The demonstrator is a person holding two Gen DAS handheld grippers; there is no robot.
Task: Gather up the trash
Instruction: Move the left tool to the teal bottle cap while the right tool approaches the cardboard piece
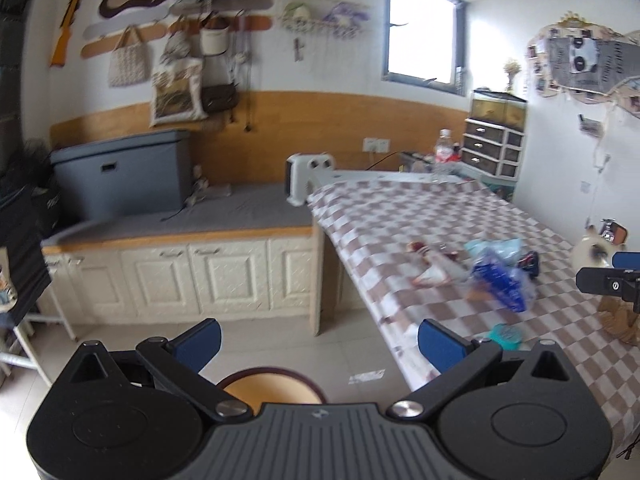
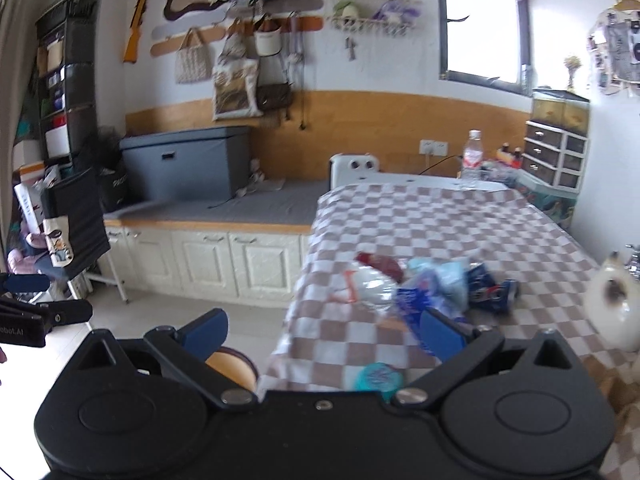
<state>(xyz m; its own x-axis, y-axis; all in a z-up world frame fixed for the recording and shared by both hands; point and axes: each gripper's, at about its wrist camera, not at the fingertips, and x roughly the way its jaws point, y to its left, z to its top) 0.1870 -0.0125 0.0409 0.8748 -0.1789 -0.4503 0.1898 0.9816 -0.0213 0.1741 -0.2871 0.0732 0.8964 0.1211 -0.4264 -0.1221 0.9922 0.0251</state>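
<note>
Both grippers stand with their blue-padded jaws spread wide and nothing between them — the left gripper (image 1: 318, 342) hangs over the pale tiled floor (image 1: 280, 344) beside the table, the right gripper (image 2: 322, 334) over the near edge of the brown-and-white checked tablecloth (image 2: 440, 220). The trash lies mid-table in a loose heap: a crumpled blue plastic wrapper (image 2: 420, 300), a clear crushed bag (image 2: 374, 286), a dark blue squashed can (image 2: 490, 286) — and a round teal lid (image 2: 378, 378) apart, near the table's edge.
</note>
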